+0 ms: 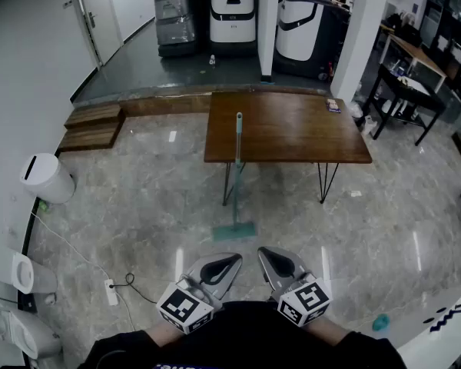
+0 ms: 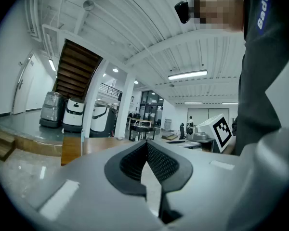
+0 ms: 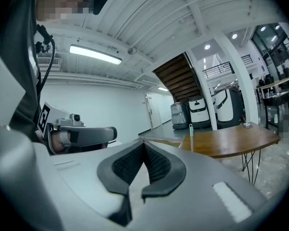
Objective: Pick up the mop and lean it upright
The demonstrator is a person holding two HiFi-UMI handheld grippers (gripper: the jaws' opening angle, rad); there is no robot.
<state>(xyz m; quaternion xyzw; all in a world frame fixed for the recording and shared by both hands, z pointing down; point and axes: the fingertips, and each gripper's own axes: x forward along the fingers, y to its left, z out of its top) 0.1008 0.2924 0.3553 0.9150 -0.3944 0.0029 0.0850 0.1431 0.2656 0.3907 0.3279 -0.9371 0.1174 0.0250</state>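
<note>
Left gripper (image 2: 146, 147) clenched, pads pressed together with nothing between them. Right gripper (image 3: 143, 147) closed the same way and empty. Both are held low, close to the person's body, side by side and pointing forward, touching nothing and well apart from the mop (image 1: 237, 167).

Mop stands upright: head flat on the floor (image 1: 138, 198), handle leaning against the near edge of the wooden table (image 1: 292, 133). A small item (image 1: 333, 105) lies at the table's far right corner.

Floor is glossy grey marbled tile. White bin (image 1: 48, 179) at the left wall, with a power strip (image 1: 111, 291) and its cable nearby. Wooden steps (image 1: 92, 127) lead up to a raised platform where three machines (image 1: 232, 10) are parked. Black desk (image 1: 407, 91) at right.
</note>
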